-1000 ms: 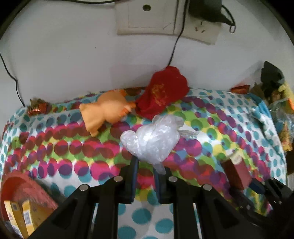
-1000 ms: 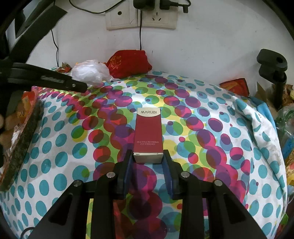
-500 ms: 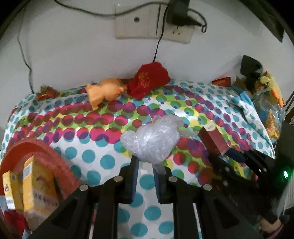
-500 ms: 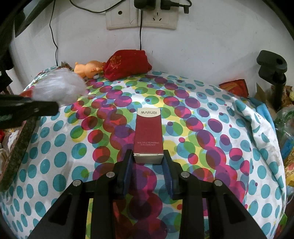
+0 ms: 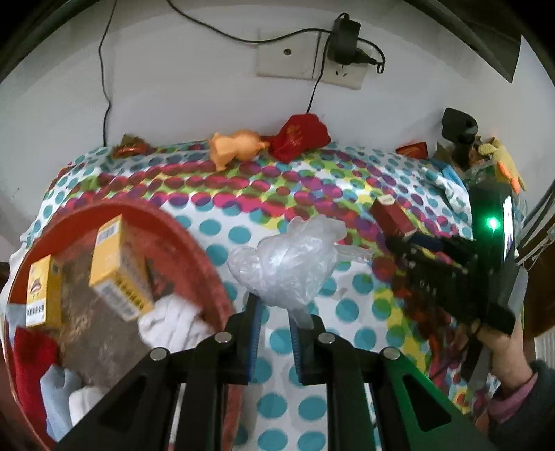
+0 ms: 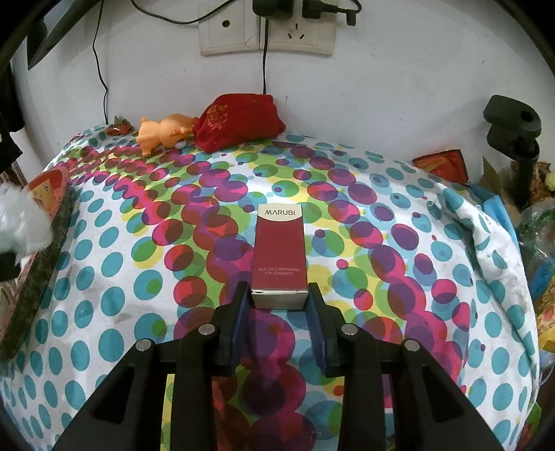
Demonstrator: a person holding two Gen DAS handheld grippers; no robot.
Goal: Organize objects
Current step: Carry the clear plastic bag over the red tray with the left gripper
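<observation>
My left gripper [image 5: 274,312] is shut on a crumpled clear plastic bag [image 5: 288,260], held above the dotted tablecloth just right of a red round tray [image 5: 208,256]. The tray holds two yellow boxes [image 5: 118,274] and white and red cloths. My right gripper [image 6: 279,295] is shut on the near end of a dark red box [image 6: 279,249] marked MARUBI, which lies flat on the cloth. That box [image 5: 392,217] and the right gripper [image 5: 409,244] also show in the left wrist view, at right, held by a person's hand [image 5: 506,350]. The bag [image 6: 17,222] appears blurred at the left edge of the right wrist view.
An orange toy animal [image 6: 163,132] and a red pouch [image 6: 239,121] lie at the back by the wall under a socket plate [image 6: 267,33] with cables. A black clamp [image 6: 513,128] and cluttered packets stand at the far right. The tray's rim [image 6: 38,263] runs along the left.
My left gripper has pulled back and left with the plastic bag, away from the toy and pouch, until the red tray came into view beside it. The right gripper and box stayed put.
</observation>
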